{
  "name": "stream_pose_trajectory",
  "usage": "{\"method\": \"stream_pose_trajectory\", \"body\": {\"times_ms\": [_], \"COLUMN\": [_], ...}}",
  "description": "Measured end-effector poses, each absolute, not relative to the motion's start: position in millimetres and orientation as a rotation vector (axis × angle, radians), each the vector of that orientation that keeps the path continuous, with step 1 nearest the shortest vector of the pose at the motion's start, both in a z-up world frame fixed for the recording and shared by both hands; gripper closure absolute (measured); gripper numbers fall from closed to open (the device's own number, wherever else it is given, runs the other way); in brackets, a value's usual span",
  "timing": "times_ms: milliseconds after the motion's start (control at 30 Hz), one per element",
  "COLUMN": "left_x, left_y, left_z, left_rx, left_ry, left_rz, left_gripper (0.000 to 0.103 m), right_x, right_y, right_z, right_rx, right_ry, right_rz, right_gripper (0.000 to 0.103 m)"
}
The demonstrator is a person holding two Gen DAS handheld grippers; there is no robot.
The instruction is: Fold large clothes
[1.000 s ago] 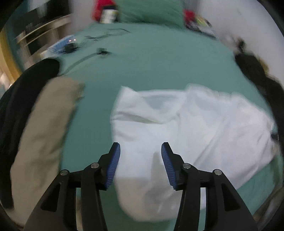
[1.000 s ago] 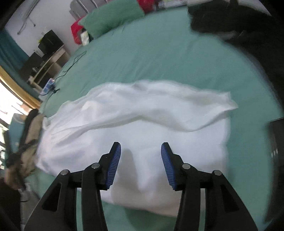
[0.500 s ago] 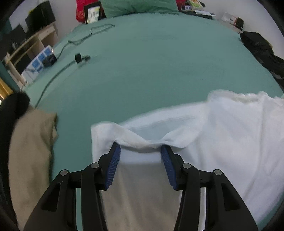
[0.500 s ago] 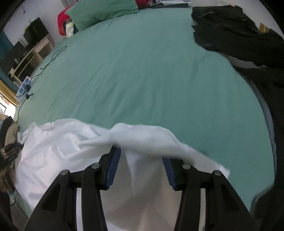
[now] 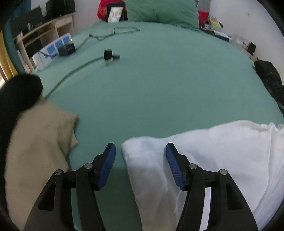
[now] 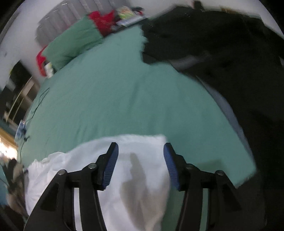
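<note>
A large white garment [image 5: 213, 156] lies folded along the near edge of the green bed [image 5: 159, 80]. My left gripper [image 5: 140, 163] is open just above its left folded corner, which lies between the fingers. In the right wrist view the same white garment [image 6: 134, 177] lies under my right gripper [image 6: 140, 163], which is open over its right end. Neither gripper holds the cloth.
A beige garment [image 5: 35, 151] and a black one [image 5: 17, 96] lie at the left. A cable with a plug [image 5: 108, 55] and a power strip [image 5: 58, 46] sit farther back. Black clothes [image 6: 230, 62] cover the bed's right side. A green pillow [image 5: 161, 12] is at the head.
Both grippers carried the garment's far edge toward the near edge, folding it over. The garment now lies as a narrower band and both grippers are open over its ends.
</note>
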State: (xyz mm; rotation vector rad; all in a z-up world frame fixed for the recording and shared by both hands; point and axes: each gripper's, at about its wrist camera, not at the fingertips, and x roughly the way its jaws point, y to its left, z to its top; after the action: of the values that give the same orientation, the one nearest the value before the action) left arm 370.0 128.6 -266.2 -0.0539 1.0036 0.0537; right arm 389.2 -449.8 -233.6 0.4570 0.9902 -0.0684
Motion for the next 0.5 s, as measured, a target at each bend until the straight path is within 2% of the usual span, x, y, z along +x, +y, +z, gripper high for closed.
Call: {"method": "stream_pose_trajectory", "body": {"times_ms": [100, 233, 267, 300, 333, 367, 500], "left_x": [373, 378, 378, 379, 377, 378, 365], "left_y": [128, 134, 133, 132, 130, 129, 137], "left_z": [-268, -268, -268, -267, -266, -263, -240], "left_rx": [-0.060, -0.091, -0.081, -0.065, -0.054, -0.046, -0.078], "left_ry": [1.002, 1.014, 1.014, 1.014, 1.009, 1.006, 0.880], "left_rz": [0.049, 0.021, 0.017, 0.006, -0.016, -0.025, 0.079], "left_gripper": [0.039, 0.040, 0.040, 0.058, 0.073, 0.098, 0.098], "right_x": [387, 387, 391, 394, 396, 400, 395], "right_y": [-458, -452, -451, -447, -441, -433, -421], "right_z": [-258, -257, -257, -256, -257, -258, -241], "right_rx": [0.551, 0.630, 0.639, 0.627, 0.606, 0.569, 0.469], "right_ry": [1.046, 0.998, 0.991, 0.988, 0.998, 1.014, 0.921], "right_rz": [-0.049, -0.025, -0.004, 0.034, 0.050, 0.067, -0.005], "right_gripper": [0.049, 0.045, 0.054, 0.068, 0.096, 0.100, 0.101]}}
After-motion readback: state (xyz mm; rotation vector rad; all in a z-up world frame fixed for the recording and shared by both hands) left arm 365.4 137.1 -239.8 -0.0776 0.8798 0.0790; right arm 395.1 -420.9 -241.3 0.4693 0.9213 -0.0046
